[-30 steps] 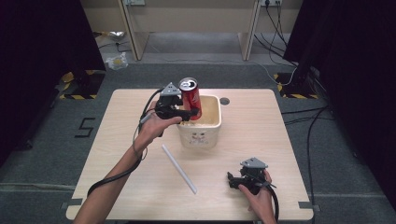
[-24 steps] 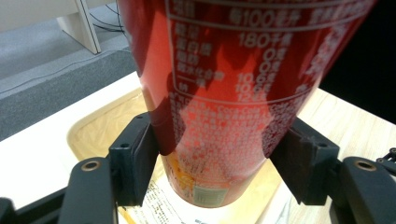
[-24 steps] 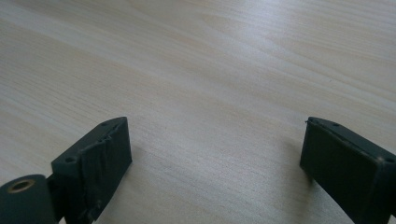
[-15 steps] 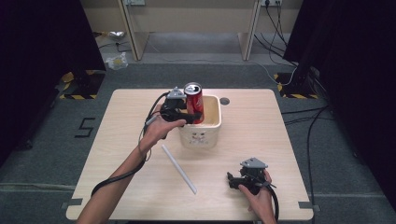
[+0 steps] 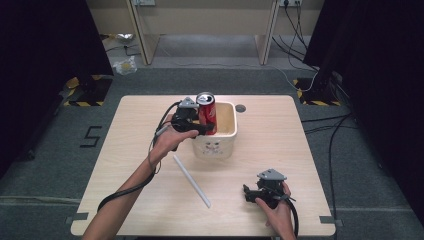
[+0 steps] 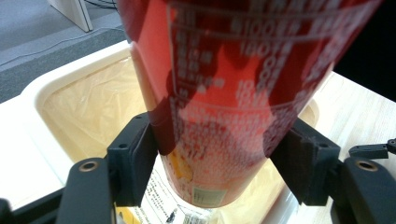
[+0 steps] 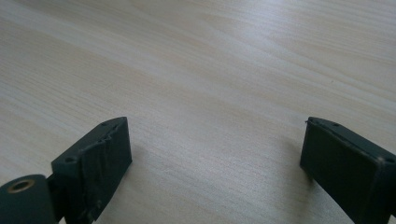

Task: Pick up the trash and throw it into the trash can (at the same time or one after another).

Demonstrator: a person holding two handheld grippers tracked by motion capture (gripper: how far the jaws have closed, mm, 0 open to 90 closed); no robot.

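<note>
cream bin [image 5: 223, 142] near the middle of the surface [image 5: 125, 150]: an open, round-cornered tub lined with a yellowish plastic bag [image 6: 88, 112]; in the left gripper view some printed packaging lies at its bottom (too little of it shows to say what it is). the red can [image 5: 207, 112] is upright over the bin's left side, its lower end inside the rim and above the liner, not resting on the bottom as far as the left gripper view tells.

your left hand-held gripper [image 5: 202, 127] is clamped on the red can: in the left gripper view both black pads press the can's sides low on its body. your left forearm runs from the bottom edge up and to the right, the hand beside the bin's left wall, the gripper pointing level across the rim.

your right hand-held gripper [image 5: 248, 192] lies low at the near right of the surface, well apart from the bin, jaws spread wide and gripping nothing, with bare wood between them in the right gripper view. a white stick [image 5: 191, 173] lies flat between the two hands.
</note>
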